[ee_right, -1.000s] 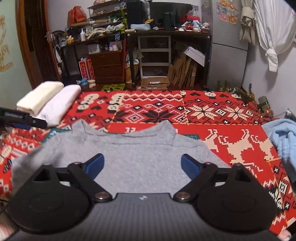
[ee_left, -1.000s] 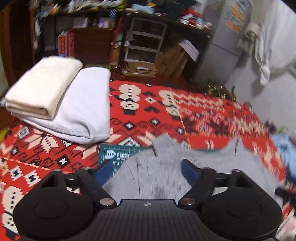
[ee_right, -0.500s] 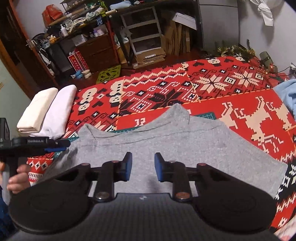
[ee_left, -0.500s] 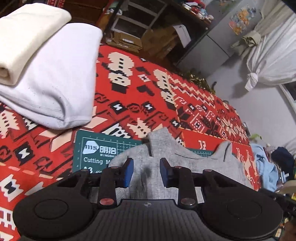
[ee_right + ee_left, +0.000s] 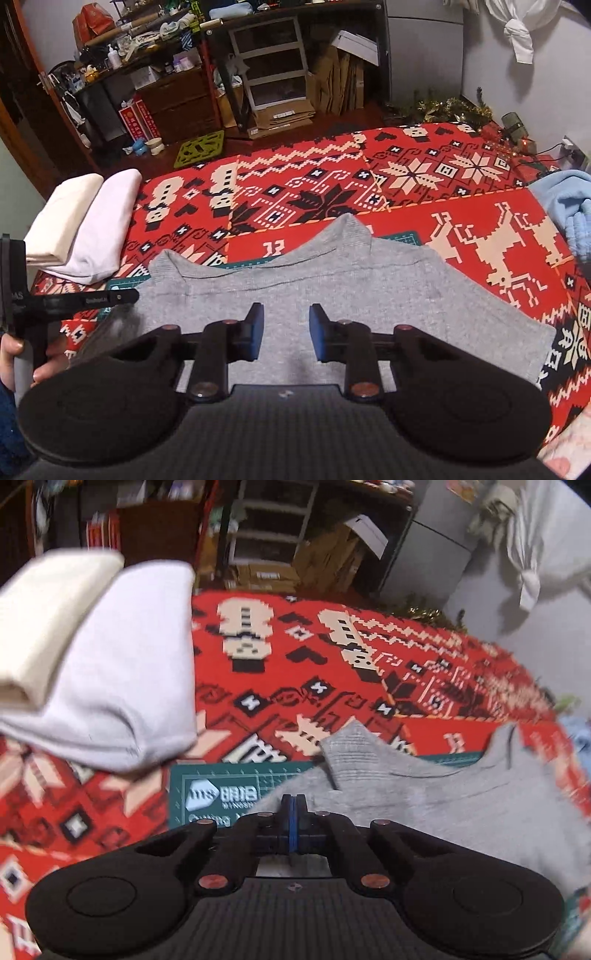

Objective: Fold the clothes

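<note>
A grey garment (image 5: 461,812) lies spread flat, collar away from me, on a green cutting mat (image 5: 207,794) over a red patterned blanket (image 5: 332,672). My left gripper (image 5: 293,805) is shut, its pads pressed together right at the garment's left edge. In the right wrist view the same gripper (image 5: 129,295) reaches in from the left, and the cloth under it looks raised and blurred. My right gripper (image 5: 286,332) hovers over the middle of the grey garment (image 5: 332,288), open by a narrow gap with nothing between the pads.
A folded white garment (image 5: 107,229) and a folded cream one (image 5: 62,218) are stacked at the blanket's left edge. A light blue garment (image 5: 565,206) is heaped at the right. A person's hand (image 5: 11,354) holds the left gripper. Shelves and cardboard stand behind.
The left gripper went from wide open to fully shut at the garment's left edge. The right gripper narrowed from wide open to a small gap and rose above the garment.
</note>
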Demonstrator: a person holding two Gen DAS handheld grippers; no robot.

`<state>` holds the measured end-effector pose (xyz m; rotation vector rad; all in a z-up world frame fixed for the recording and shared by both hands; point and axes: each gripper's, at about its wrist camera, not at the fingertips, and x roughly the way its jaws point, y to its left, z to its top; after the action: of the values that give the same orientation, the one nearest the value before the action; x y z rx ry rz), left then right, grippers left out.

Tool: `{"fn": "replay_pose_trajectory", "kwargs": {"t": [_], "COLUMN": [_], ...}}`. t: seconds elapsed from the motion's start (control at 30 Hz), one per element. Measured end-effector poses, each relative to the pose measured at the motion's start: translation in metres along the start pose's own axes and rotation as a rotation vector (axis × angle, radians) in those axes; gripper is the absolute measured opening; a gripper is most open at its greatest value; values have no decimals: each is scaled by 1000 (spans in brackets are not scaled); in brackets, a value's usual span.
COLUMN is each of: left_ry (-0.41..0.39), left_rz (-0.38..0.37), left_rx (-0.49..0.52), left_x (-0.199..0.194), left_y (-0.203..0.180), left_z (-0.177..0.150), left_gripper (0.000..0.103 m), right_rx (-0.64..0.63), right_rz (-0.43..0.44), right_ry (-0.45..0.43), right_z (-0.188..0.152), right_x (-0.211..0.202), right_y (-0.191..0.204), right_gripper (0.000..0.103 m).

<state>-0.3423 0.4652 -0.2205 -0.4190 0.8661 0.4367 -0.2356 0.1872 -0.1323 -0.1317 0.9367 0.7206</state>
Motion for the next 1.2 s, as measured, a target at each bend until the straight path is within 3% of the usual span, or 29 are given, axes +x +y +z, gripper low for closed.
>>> {"fn": "replay_pose_trajectory", "kwargs": {"t": [0.1,0.3,0.4,0.6,0.9,0.97,1.2], "left_ry": [-26,-45,-8,41,3,-6,-68], "left_rz": [-13,-130,-171,-153,-73,-41,-14], "left_rx": [17,-72,-137,-170,-66,-24,-28], "left_x": [-4,-21,-17,3,3,3,-25], "left_y": [-1,13,24,27,13,7,8], "left_z": [-2,5,6,4,2,0,3], "left_gripper": [0,0,12,12,17,4,2], "right_rx": [7,24,32,23,22,17,30], "right_rz": [-2,-18,-16,-14,-6,-8,-5], "right_ry": [-5,3,1,-7,8,8,1], "right_z": [-2,-7,-8,-7,-10,-11,-11], "right_x": [-3,-6,-10,-14,-9,-9,-11], "right_y": [-2,-10,-14,-13,-11,-9,-15], "right_gripper": [30,30,30,33,34,34,34]}}
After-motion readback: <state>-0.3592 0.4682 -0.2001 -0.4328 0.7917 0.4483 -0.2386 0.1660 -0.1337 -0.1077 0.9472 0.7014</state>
